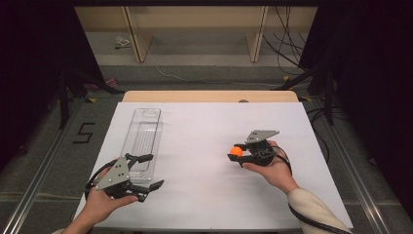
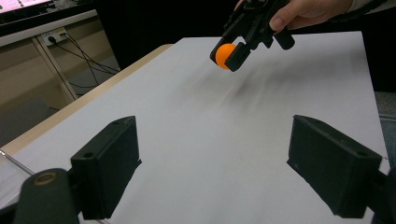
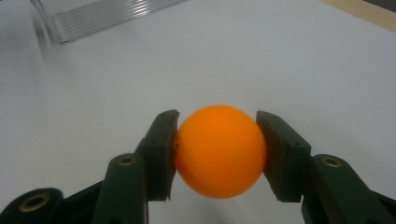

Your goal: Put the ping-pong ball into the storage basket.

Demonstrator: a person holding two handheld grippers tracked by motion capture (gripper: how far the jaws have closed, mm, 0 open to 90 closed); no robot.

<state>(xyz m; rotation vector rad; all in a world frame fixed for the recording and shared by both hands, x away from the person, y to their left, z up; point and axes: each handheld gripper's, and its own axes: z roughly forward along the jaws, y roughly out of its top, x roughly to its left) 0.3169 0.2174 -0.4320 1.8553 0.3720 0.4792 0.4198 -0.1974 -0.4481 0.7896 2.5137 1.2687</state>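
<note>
While raised just above the white table sheet, pinching a small round orange plastic ball between both black pads — the right gripper, right of centre. Near the front left corner, beside a long clear plastic tray — the left gripper, jaws spread wide, holding nothing.

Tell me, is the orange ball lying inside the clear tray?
No, the orange ball sits clamped in the right hand-held gripper, away from the clear tray.

One orange ball, one clear tray, two grippers, left and right, on one white table.
</note>
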